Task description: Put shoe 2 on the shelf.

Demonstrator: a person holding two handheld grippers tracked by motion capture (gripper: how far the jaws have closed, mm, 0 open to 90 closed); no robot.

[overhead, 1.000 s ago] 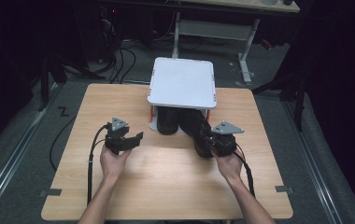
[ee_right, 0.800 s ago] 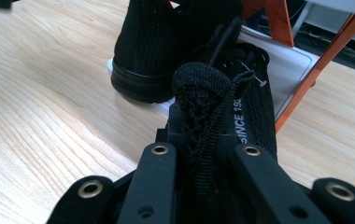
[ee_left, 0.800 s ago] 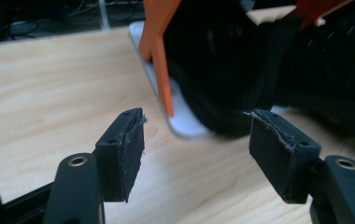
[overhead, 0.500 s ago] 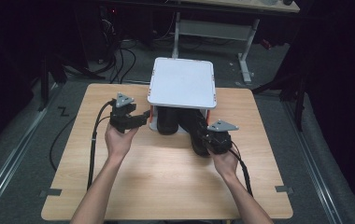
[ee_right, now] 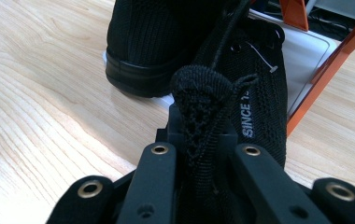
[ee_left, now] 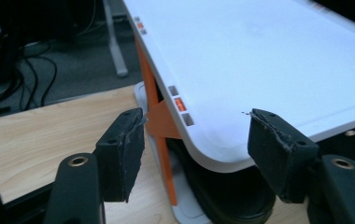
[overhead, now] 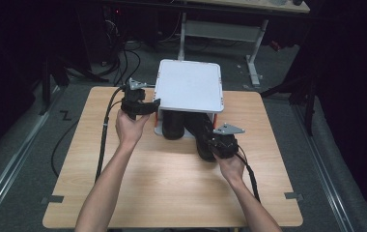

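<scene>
Holding left gripper (overhead: 155, 103) wide open at near-left corner of white shelf top (overhead: 189, 88), jaws straddling that corner without touching; orange leg (ee_left: 159, 135) and small orange tab visible under the edge. Sitting beneath the shelf, on white base (ee_right: 301, 51): left black shoe (overhead: 174, 124). Pinching heel fabric of right black shoe (ee_right: 255, 84) with right gripper (ee_right: 199, 154), jaws closed tight on the knit. Reading "SINCE" on shoe's side; rest of lettering cut off. Resting all on wooden table (overhead: 172, 188).
</scene>
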